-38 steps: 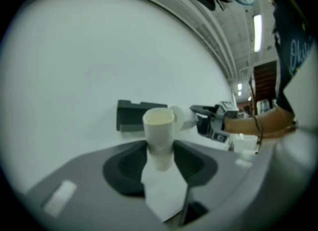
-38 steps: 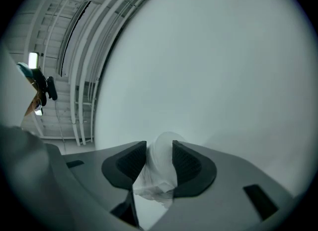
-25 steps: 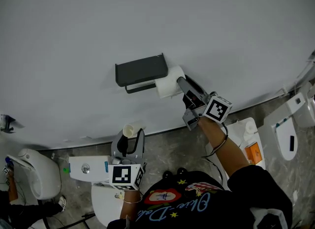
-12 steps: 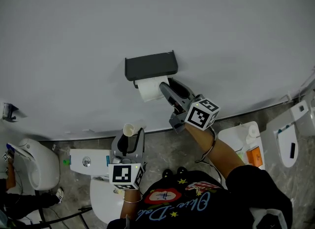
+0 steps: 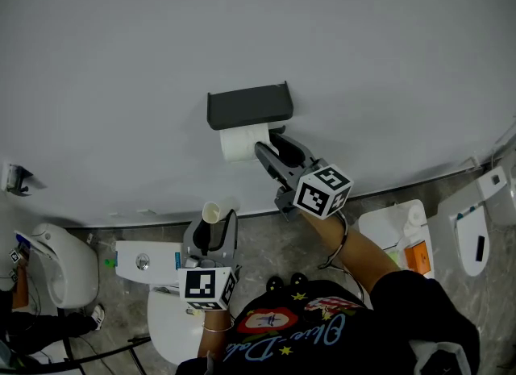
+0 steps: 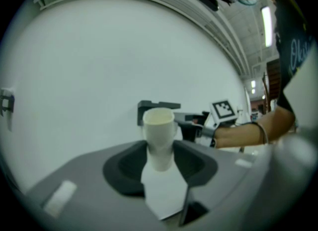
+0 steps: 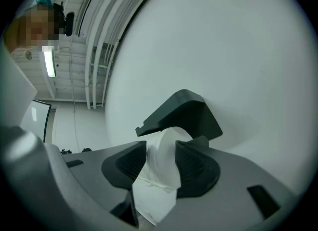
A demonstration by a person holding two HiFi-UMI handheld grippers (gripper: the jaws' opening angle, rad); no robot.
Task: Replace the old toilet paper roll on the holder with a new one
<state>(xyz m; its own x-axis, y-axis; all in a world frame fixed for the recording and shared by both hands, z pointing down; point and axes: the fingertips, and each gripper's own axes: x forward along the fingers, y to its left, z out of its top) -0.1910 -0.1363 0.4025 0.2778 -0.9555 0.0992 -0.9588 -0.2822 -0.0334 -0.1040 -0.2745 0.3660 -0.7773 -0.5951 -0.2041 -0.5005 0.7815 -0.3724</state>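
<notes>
A dark wall-mounted toilet paper holder is seen on the pale wall, and the new toilet paper roll lies directly beneath its flat top, touching its underside. The roll is approached from its right end by the right tongs, whose jaws are closed onto the paper. In the right gripper view the roll is shown pinched between the two ribbed pads of the right tongs, with a loose tail of paper hanging down between them and the holder just behind and above. Whether the roll is seated on the holder's bar cannot be told. The marker cube of these tongs is turned toward the head camera, and the person's forearm extends back from it. Lower down and well apart from the holder, the old toilet paper tube is held upright in the left tongs, above the grey stone floor. In the left gripper view the tube, white and nearly bare, is clamped at its lower part between the jaws of the left tongs, its open end uppermost and a sheet of paper trailing below it. The holder and the right tongs' marker cube are visible beyond the tube in that view.
</notes>
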